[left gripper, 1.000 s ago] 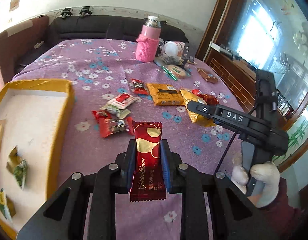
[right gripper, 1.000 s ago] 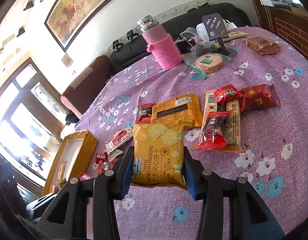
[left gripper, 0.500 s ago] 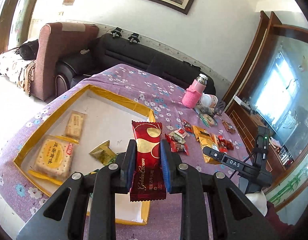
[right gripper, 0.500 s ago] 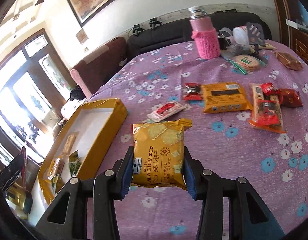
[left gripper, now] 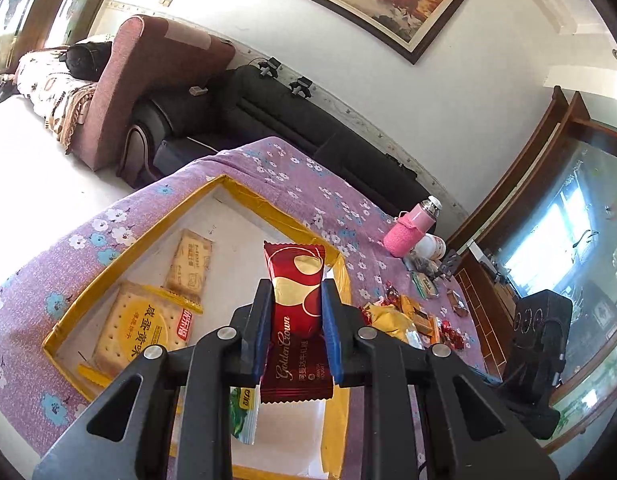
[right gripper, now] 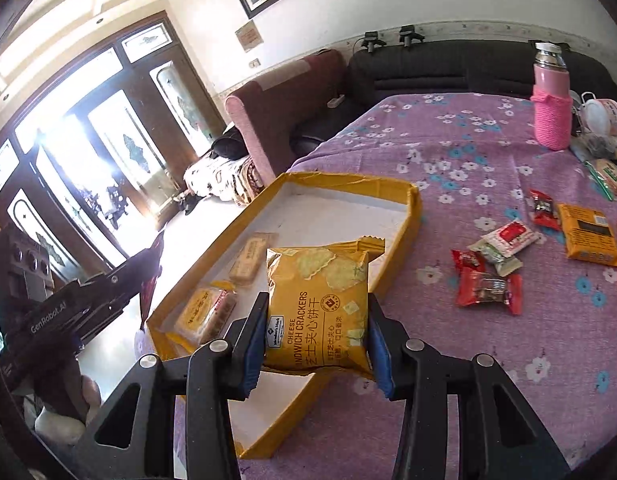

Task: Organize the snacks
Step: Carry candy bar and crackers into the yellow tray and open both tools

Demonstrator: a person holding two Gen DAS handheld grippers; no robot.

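My left gripper (left gripper: 294, 312) is shut on a red Golden Crown snack bar (left gripper: 296, 320) and holds it above the yellow-rimmed box (left gripper: 248, 196). The box also shows in the right wrist view (right gripper: 348, 179). It holds cracker packs (left gripper: 138, 328) and a green packet (left gripper: 242, 412). My right gripper (right gripper: 316, 336) is shut on a yellow cheese sandwich crackers pack (right gripper: 318, 308) over the box's right side. Loose snacks (right gripper: 488, 286) lie on the purple floral tablecloth (right gripper: 468, 152) to the right. The left gripper also shows in the right wrist view (right gripper: 144, 276), over the box's left edge.
A pink bottle (right gripper: 552, 100) stands at the far end of the table beside small items (right gripper: 600, 120). An orange packet (right gripper: 588, 236) lies among the loose snacks. A dark sofa (right gripper: 448, 68) and a maroon armchair (left gripper: 148, 80) stand beyond the table.
Both grippers have swung left from the loose snacks to the yellow box, each still holding its snack. The box now sits directly under them.
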